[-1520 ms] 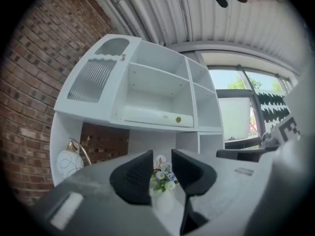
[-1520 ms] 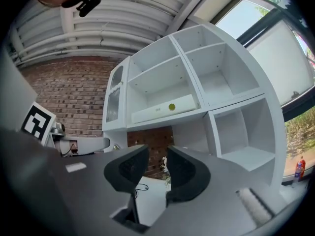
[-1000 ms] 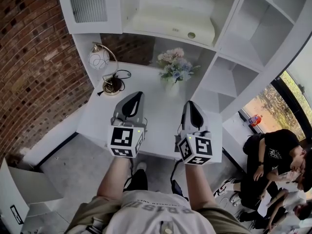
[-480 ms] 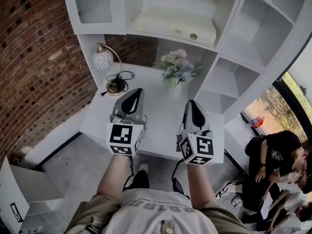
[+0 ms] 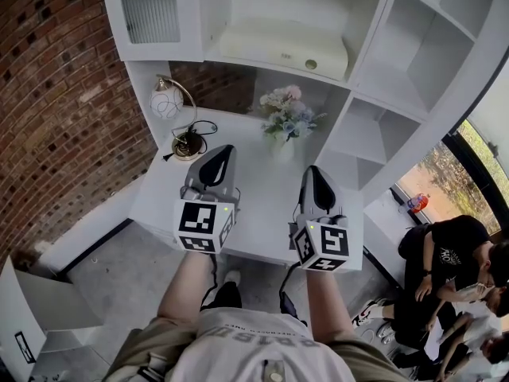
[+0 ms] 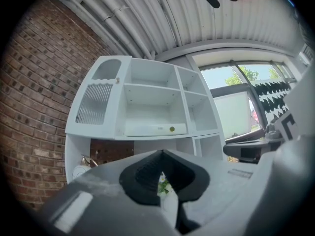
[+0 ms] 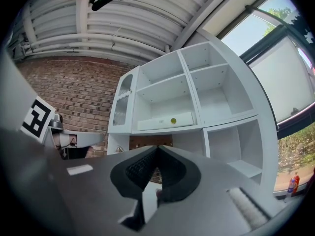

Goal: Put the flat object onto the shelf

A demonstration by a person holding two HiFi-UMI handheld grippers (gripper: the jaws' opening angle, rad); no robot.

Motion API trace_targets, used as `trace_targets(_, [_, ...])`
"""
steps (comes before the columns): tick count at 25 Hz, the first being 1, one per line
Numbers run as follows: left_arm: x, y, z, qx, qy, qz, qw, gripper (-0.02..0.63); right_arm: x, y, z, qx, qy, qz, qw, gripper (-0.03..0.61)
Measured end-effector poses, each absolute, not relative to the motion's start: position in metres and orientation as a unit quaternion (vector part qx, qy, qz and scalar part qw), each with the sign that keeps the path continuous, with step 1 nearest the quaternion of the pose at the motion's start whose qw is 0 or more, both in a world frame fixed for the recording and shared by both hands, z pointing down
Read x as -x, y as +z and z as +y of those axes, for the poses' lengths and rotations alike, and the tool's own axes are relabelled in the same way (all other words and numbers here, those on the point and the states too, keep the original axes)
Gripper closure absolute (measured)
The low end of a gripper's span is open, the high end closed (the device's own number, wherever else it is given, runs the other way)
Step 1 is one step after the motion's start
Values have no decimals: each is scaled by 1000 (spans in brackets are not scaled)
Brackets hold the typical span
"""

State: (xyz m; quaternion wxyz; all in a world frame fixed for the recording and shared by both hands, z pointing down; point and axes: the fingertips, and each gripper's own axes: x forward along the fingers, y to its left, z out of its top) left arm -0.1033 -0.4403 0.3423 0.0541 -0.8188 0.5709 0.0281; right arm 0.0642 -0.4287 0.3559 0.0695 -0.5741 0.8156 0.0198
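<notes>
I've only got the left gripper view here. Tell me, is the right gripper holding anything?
Observer: No. The right gripper has its jaws together, with nothing between them.
Operator: Where do the two grippers sit relative to the desk?
Observer: In the head view, the left gripper and the right one are side by side over the near part of the desk, pointing toward the shelves.
Operator: Is anyone close by?
Observer: Yes. People sit or crouch on the floor off to the right of the desk.
</notes>
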Motion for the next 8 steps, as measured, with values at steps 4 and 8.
trace_targets(4, [100,341,-444,821,30,568,53,606,-66,354,-430,573,26,816,66,575])
trace_targets(8, [96,338,-448,822,31,566,53,606,-68,350,-432,572,36,817,61,575])
